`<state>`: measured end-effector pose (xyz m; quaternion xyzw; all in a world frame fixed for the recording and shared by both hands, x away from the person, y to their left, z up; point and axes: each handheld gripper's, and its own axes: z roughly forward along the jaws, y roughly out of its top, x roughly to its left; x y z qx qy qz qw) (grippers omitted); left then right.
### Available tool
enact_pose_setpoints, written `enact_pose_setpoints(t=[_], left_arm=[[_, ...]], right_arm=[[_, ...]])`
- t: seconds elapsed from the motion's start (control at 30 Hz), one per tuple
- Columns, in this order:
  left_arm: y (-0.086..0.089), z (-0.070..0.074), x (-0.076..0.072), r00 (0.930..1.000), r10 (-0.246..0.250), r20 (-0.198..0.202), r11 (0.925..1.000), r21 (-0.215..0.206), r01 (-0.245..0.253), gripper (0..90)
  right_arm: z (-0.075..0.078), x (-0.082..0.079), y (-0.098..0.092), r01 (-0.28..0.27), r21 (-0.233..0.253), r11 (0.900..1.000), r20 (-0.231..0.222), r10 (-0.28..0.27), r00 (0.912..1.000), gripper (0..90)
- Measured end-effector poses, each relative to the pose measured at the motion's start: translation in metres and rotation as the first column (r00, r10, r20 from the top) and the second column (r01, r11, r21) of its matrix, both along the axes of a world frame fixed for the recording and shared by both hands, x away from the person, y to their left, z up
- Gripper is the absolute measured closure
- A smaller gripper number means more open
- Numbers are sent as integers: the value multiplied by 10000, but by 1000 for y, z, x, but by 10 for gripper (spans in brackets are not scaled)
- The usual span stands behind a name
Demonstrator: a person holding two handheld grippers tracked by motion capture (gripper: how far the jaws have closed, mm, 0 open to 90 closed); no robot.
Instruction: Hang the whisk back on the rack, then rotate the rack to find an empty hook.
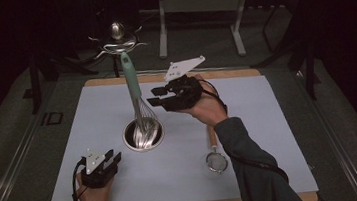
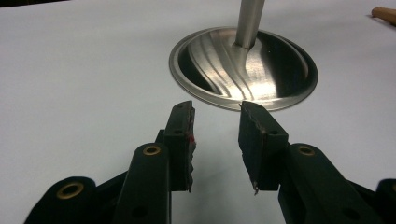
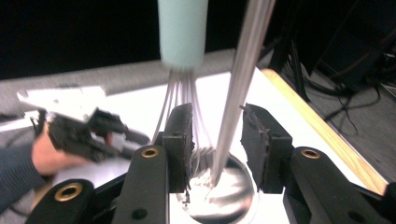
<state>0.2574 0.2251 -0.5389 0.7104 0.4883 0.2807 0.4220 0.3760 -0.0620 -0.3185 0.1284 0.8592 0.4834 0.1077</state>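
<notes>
Your mat [image 1: 95,139] carries the steel cup [image 1: 143,134], and the whisk [image 1: 135,92] and a metal handle [image 3: 243,70] stand in that cup. Your right gripper [image 1: 158,96] hangs released beside the whisk; its own view puts the metal handle between the jaws, untouched. Your left gripper [image 1: 108,163] rests released near the cup; the high view adds a strainer [image 1: 216,161]

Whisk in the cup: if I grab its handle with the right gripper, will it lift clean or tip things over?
The whisk leans tall out of the short steel cup, so a sideways pull may tip the cup. Its thin wires probably flex. The smooth teal handle might slip between the open right gripper fingers.
</notes>
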Motion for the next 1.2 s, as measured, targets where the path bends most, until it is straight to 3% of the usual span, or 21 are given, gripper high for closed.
enact_pose_setpoints(t=[0.1,0.3,0.53,0.77,0.87,0.93,1.0,1.13,1.2], left_arm=[[1,0,0,10000,-4,12,10000,-45,4,659],[1,0,0,10000,9,36,10000,-97,-9,658],[2,0,0,10000,15,15,9998,-215,-15,644],[-1,0,-1,9999,28,113,9999,119,-30,645],[1,0,2,9998,-192,-102,9998,-82,191,618],[2,2,1,9996,-285,-11,9995,-158,285,612],[4,7,2,9980,-639,-14,9952,-739,636,613],[5,23,-1,9959,-764,482,9897,-1180,816,634],[5,31,-2,9944,-707,789,9896,-1196,799,646]], right_arm=[[-5,1,-6,209,-443,9988,65,-206,9998,631],[-17,7,-22,522,-641,9966,-301,-542,9981,624],[-32,12,-42,885,-1162,9893,-354,-932,9950,617],[-51,14,-57,1336,-1874,9732,-431,-1440,9886,612],[-59,13,-62,1416,-2183,9656,-460,-1551,9868,625],[-63,13,-65,1342,-2287,9642,-576,-1511,9868,629],[-67,12,-67,1381,-2483,9588,-621,-1580,9855,629],[-75,8,-73,1489,-2765,9494,-669,-1736,9825,622],[-79,7,-76,1406,-2632,9544,-994,-1718,9801,615]])
